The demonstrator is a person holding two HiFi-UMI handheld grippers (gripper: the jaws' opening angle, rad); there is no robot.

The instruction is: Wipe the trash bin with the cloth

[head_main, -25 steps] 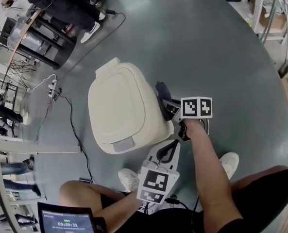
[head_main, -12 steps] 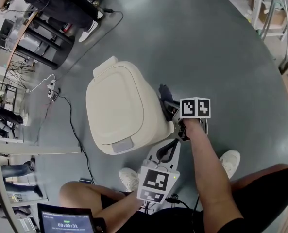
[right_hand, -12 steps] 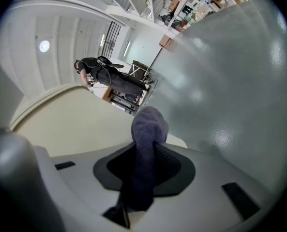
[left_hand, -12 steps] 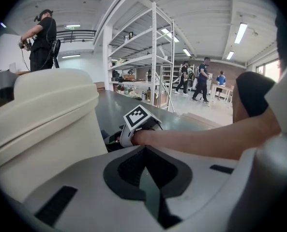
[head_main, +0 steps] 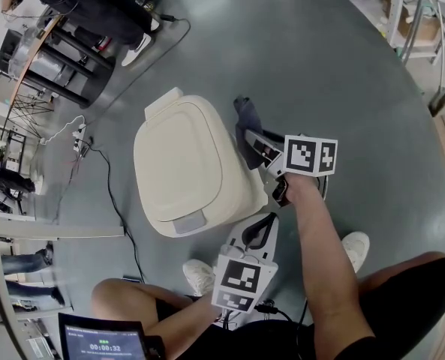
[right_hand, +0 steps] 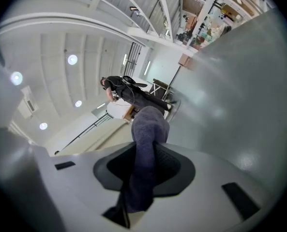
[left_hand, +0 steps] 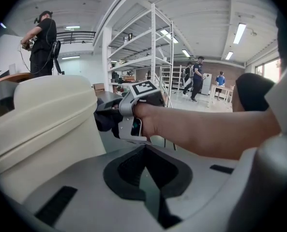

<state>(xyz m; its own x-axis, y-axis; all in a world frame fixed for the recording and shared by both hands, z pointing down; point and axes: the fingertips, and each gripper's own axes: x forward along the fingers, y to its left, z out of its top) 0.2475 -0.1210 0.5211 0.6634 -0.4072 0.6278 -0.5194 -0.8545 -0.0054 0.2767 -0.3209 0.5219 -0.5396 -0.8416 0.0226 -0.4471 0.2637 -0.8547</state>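
The cream trash bin (head_main: 184,167) stands on the grey floor with its lid down. A dark blue-grey cloth (head_main: 246,124) is clamped in my right gripper (head_main: 255,145), which lies against the bin's right side near the far corner. From the right gripper view the cloth (right_hand: 145,149) hangs out between the jaws, with the bin's cream wall (right_hand: 92,140) just beyond. My left gripper (head_main: 254,235) sits low by the bin's near right corner, shut with nothing in it. In the left gripper view the bin (left_hand: 41,115) fills the left and the right gripper (left_hand: 128,111) is ahead.
Two white shoes (head_main: 201,276) are planted close to the bin. A cable (head_main: 109,186) runs over the floor left of it. Black table legs (head_main: 57,73) and a standing person (head_main: 94,6) are at the far left. Shelving (head_main: 410,21) stands at the far right.
My right gripper has slid farther along the bin's right side with the cloth, which now sticks up past the lid's far corner. The left gripper has stayed put.
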